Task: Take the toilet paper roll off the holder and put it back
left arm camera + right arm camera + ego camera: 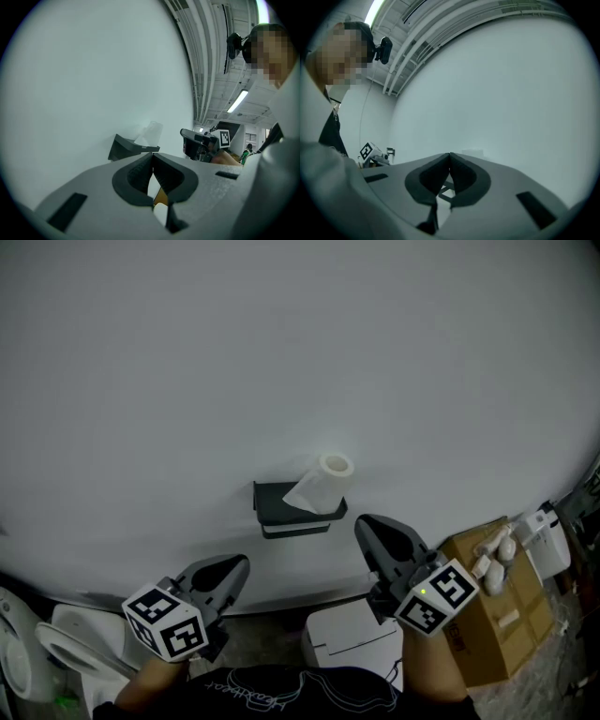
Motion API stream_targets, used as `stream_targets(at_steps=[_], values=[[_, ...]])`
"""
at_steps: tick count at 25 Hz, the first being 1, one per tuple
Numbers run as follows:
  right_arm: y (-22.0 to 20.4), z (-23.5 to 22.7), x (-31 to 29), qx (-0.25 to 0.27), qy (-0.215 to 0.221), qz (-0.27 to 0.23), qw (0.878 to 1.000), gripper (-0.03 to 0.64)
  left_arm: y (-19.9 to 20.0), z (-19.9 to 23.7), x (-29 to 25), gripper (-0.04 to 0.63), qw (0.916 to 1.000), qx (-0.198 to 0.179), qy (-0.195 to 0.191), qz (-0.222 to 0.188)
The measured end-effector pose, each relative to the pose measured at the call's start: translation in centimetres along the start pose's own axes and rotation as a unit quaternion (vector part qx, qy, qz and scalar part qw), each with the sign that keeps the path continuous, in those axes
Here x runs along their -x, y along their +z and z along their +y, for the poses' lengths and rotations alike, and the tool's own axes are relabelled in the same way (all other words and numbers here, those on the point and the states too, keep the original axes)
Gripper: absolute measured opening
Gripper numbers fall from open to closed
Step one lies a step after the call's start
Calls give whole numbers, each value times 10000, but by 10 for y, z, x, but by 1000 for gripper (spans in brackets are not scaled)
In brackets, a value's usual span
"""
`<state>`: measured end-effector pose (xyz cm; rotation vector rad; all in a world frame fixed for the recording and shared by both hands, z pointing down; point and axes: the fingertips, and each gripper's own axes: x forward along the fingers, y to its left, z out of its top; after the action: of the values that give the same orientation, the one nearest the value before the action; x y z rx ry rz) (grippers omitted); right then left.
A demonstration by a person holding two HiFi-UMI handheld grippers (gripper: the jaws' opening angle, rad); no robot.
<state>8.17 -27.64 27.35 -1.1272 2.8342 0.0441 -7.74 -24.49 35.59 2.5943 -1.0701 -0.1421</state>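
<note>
Trouble here starts with my jaws: both the left gripper (240, 565) and the right gripper (362, 524) have their jaws pressed together with nothing between them. Both hang short of the wall (281, 352), apart from everything on it. The toilet paper roll (330, 480) sits on the dark holder (279, 506) fixed to that wall, above and between my two grippers, the right one nearer to it.

If I go in like this, closed tips will only poke the roll. I judge that could shove it against the wall or knock it off the holder toward the floor, where a toilet (52, 643) and a cardboard box (497, 610) stand. So the jaws need to spread wide before they reach it.

A loose sheet hangs down the front of the roll. Catching only that sheet would probably unwind or tear the paper instead of lifting the roll. The roll also looks soft, so a hard squeeze may crush it and make refitting it awkward. I cannot tell how the roll is seated on the holder, so pulling the wrong way could jam it.
</note>
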Motion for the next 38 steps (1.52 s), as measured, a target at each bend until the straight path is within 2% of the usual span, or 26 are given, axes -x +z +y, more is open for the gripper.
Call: stream_targets(at_steps=[8, 15, 19, 27, 32, 38], values=[[-37, 48, 48, -116, 770, 463, 9959, 3, 1, -66, -2, 5, 9997, -149, -191, 22], [-66, 71, 64, -534, 1144, 619, 9901, 3, -16, -81, 11, 5, 10000, 47, 21, 5], [-70, 74, 71, -774, 1031, 578, 9900, 3, -26, -81, 18, 5, 9997, 153, 183, 11], [-87, 75, 88, -1068, 947, 593, 9880, 3, -38, -95, 21, 5, 9997, 35, 187, 144], [-91, 72, 95, -1046, 916, 586, 9885, 3, -39, -98, 24, 5, 9995, 114, 242, 143], [-89, 71, 103, -1138, 819, 645, 9880, 3, -41, -106, 21, 5, 9995, -24, 217, 233]])
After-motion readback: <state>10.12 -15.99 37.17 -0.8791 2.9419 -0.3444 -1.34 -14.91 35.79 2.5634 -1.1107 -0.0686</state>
